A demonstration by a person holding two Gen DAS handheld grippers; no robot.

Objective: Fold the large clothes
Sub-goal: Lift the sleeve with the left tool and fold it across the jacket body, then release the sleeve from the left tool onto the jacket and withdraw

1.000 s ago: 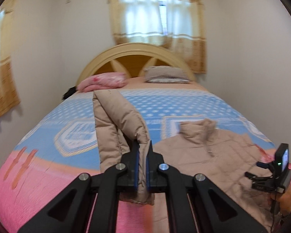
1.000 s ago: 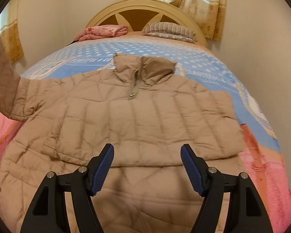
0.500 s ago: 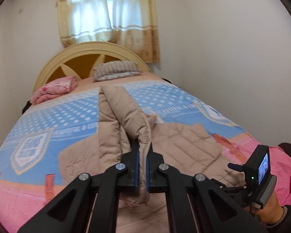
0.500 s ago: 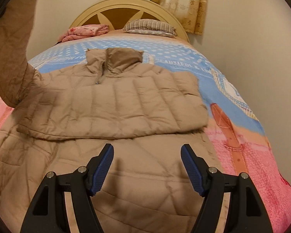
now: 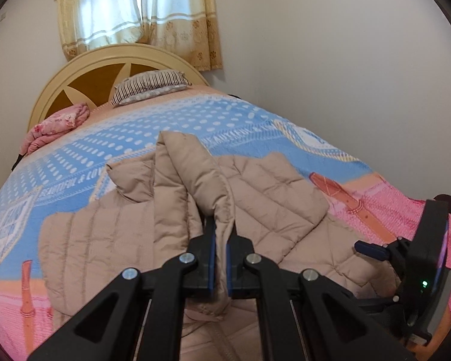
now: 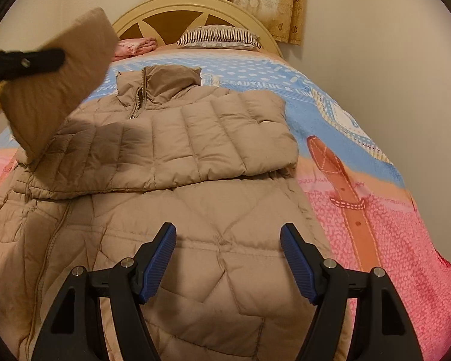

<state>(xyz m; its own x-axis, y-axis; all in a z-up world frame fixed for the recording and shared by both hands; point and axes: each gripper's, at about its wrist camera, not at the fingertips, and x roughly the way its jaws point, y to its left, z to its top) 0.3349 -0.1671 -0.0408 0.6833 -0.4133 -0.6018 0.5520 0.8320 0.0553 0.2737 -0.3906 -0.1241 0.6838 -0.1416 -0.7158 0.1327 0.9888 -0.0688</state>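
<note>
Jacket lies flat on bed, collar toward upper frame, one sleeve folded across chest. Left gripper pinches the other sleeve, raised at upper left of the right view. Right gripper, jaws spread, empty, hovers over hem. Next, probably: lay the sleeve rightward across the chest.

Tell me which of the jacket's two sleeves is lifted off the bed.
The sleeve pinched in the left gripper is lifted; the other sleeve lies folded flat across the jacket's chest.
</note>
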